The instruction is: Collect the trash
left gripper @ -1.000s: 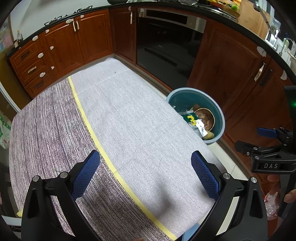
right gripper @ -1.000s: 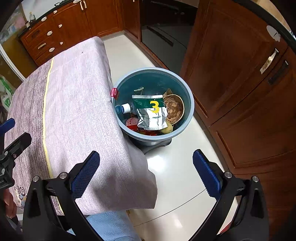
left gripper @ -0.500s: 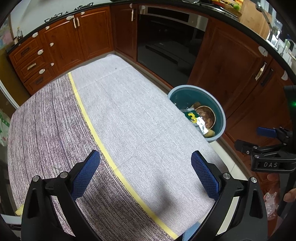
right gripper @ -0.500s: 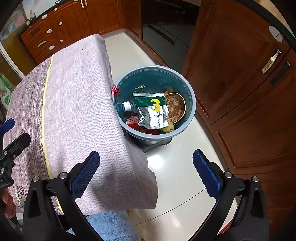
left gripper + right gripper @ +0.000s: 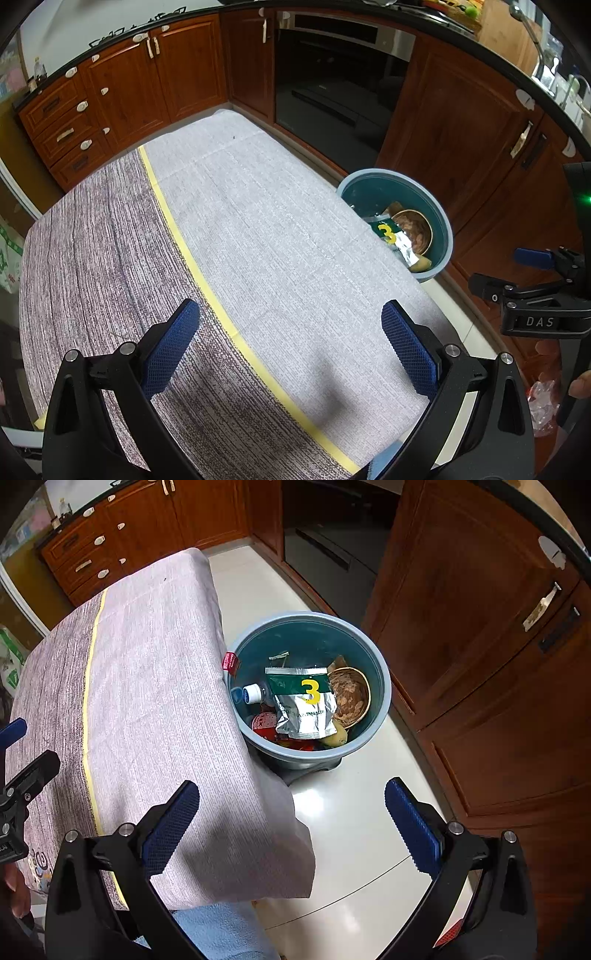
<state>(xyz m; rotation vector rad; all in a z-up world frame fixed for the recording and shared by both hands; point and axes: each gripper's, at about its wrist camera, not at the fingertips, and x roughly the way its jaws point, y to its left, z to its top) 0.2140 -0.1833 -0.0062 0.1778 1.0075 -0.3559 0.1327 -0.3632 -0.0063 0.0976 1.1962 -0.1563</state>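
Right wrist view has drifted slightly off the bin; both grippers' fingers stay spread.

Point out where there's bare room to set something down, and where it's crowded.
The tablecloth is bare on both sides of its yellow stripe, out to the far edge by the cabinets. The white floor between bin and right tool is open too. The bin is crowded with trash.

Tablecloth: coarse woven grey-and-purple cloth with a yellow stripe, matt.
Bin: round blue-grey plastic trash bucket, smooth, dull sheen.
Pouch: crinkled silver foil packet with a green band, shiny.
Floor: glossy pale tile floor.
Cabinets: reddish-brown polished wood cabinet doors.
Pads: textured blue rubbery finger pads.
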